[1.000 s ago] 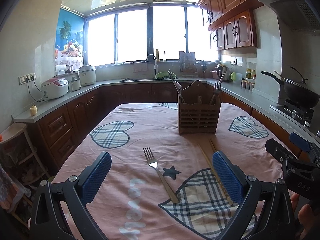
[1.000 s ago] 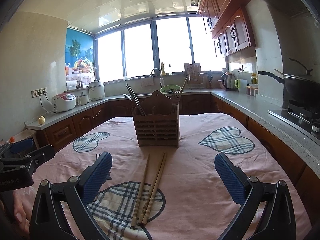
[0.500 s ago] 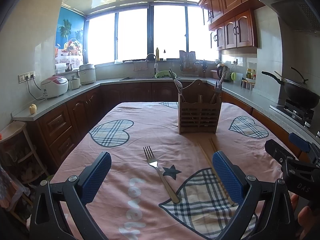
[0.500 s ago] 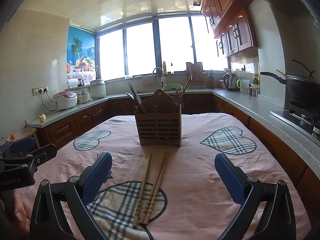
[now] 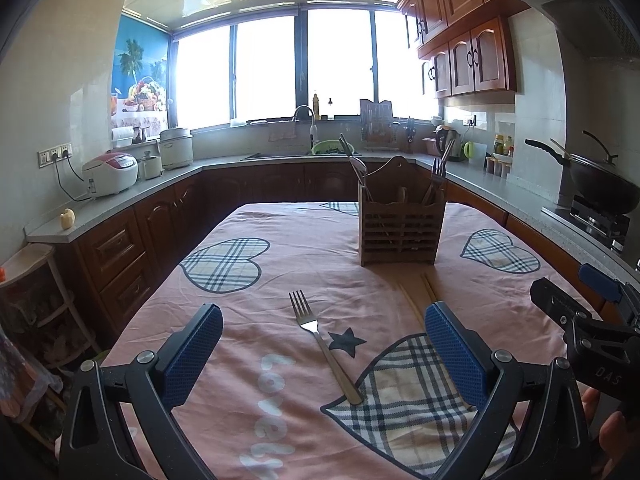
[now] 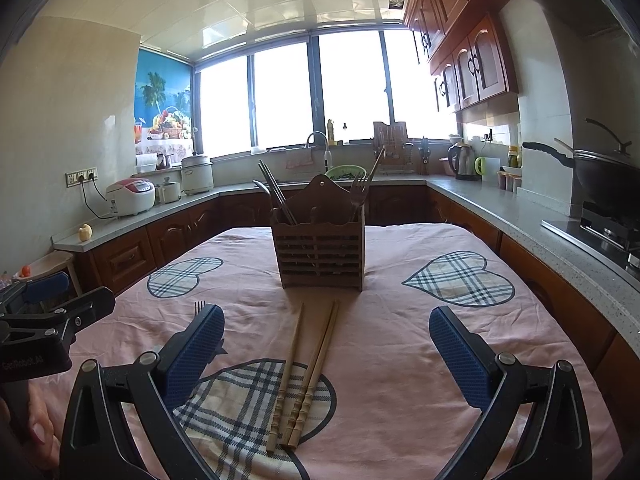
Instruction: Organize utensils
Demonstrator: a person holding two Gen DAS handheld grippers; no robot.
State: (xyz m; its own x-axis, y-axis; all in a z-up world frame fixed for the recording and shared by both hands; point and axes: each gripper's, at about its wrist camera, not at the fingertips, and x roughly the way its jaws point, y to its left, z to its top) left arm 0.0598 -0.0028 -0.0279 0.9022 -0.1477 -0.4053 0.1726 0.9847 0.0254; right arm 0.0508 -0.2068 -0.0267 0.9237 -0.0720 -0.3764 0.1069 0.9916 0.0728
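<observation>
A metal fork (image 5: 320, 340) lies on the pink tablecloth, between the fingers of my open left gripper (image 5: 324, 336) and below them. Three wooden chopsticks (image 6: 308, 372) lie side by side in front of my open right gripper (image 6: 326, 340); their tips show in the left wrist view (image 5: 416, 296). A wooden slatted utensil holder (image 5: 400, 232) stands upright at the table's middle, with utensils in it; it also shows in the right wrist view (image 6: 322, 256). Both grippers are empty. The fork's tines (image 6: 199, 307) peek past my right gripper's left finger.
The table (image 5: 280, 248) has a pink cloth with plaid hearts. Counters run round the room, with a rice cooker (image 5: 112, 174) on the left, a wok on a stove (image 5: 600, 184) on the right and a sink (image 5: 304, 152) at the back. The other gripper (image 6: 44, 328) is beside.
Both views have shifted slightly, the right one nearer the holder. Nothing on the table has moved and both grippers stay open.
</observation>
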